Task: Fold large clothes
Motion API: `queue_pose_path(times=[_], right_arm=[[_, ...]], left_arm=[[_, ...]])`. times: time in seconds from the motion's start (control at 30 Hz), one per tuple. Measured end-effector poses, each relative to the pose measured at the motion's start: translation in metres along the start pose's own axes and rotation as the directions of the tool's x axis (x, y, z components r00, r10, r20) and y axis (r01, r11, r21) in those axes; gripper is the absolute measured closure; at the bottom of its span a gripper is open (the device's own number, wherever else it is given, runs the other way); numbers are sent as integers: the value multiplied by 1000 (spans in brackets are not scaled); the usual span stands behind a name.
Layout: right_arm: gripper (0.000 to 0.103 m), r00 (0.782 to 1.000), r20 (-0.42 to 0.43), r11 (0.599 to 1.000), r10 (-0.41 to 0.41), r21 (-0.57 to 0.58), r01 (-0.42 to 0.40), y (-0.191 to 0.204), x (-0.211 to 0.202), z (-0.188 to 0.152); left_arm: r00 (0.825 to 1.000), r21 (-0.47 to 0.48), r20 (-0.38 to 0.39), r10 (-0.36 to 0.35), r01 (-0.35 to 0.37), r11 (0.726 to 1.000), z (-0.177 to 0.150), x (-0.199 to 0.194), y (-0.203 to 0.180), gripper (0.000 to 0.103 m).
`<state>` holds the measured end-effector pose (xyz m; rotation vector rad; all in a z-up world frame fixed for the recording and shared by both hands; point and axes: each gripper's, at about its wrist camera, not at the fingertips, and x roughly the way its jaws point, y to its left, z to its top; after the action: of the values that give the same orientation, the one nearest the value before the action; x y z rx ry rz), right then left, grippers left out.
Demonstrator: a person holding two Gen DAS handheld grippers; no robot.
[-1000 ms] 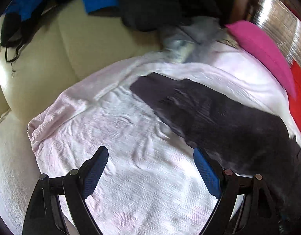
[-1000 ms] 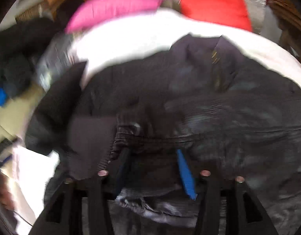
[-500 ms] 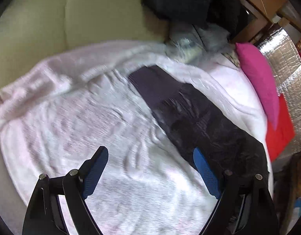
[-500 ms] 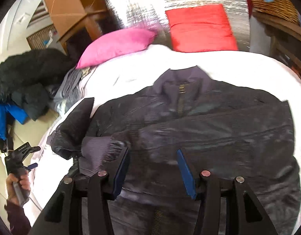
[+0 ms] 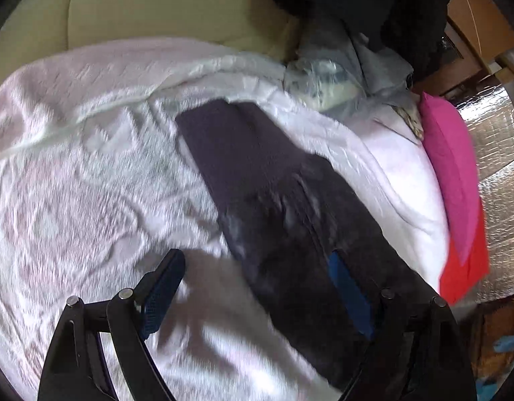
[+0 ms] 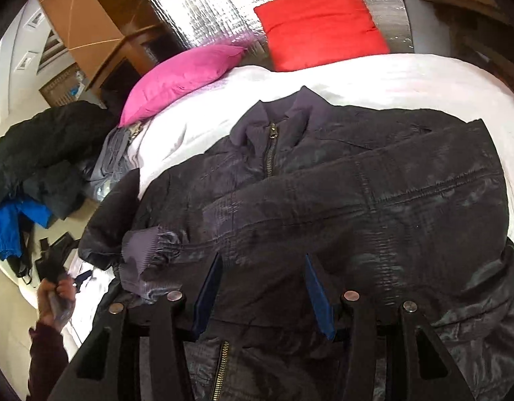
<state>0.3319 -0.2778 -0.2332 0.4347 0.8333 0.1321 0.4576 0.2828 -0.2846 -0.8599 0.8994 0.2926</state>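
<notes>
A dark zip-up jacket (image 6: pixel 374 193) lies front-up on a white blanket (image 6: pixel 390 80), collar toward the cushions. One sleeve is folded across its front, its ribbed cuff (image 6: pixel 140 250) at the left. The other sleeve (image 5: pixel 273 193) stretches out over the blanket in the left wrist view. My right gripper (image 6: pixel 262 264) is open and empty just above the jacket's lower front. My left gripper (image 5: pixel 257 264) is open and empty above the outstretched sleeve, one finger over the sleeve, the other over the blanket (image 5: pixel 73 183).
A pink cushion (image 6: pixel 183 80) and a red cushion (image 6: pixel 320 20) lie at the blanket's far edge. A pile of dark, grey and blue clothes (image 6: pixel 39 167) sits at the left on a cream sofa (image 5: pixel 156 3). Wooden furniture (image 6: pixel 100 20) stands behind.
My right gripper has let go of the jacket, opened and pulled back. My left gripper has shifted toward the outstretched sleeve, which now lies under its right finger.
</notes>
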Motion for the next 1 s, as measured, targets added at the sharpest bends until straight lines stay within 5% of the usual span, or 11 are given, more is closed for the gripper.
queue_pose_path(times=[0.1, 0.13, 0.3, 0.5, 0.63, 0.73, 1.0], right_arm=[[49, 1000, -3, 1000, 5, 19, -5, -9, -1, 1], [49, 1000, 0, 1000, 1, 31, -1, -13, -2, 2], [49, 1000, 20, 995, 1, 101, -3, -33, -10, 8], [49, 997, 74, 983, -5, 182, -8, -52, -30, 14], [49, 994, 113, 976, -9, 218, -16, -61, -44, 17], [49, 991, 132, 970, -7, 243, -25, -69, -54, 18], [49, 987, 161, 953, -6, 301, -43, -91, -71, 18]], left_arm=[[998, 43, 29, 52, -53, 998, 6, 7, -9, 47], [996, 57, 36, 82, -84, 995, 8, 10, -11, 67], [992, 82, 102, 71, -79, 993, 5, -5, -22, 86], [975, 323, 192, -108, 41, 945, -33, -78, -96, 88], [952, 512, 195, -235, 106, 852, -87, -126, -152, 89], [937, 631, 121, -329, 183, 754, -141, -149, -193, 89], [919, 812, -169, -355, 334, 478, -286, -149, -270, 89]])
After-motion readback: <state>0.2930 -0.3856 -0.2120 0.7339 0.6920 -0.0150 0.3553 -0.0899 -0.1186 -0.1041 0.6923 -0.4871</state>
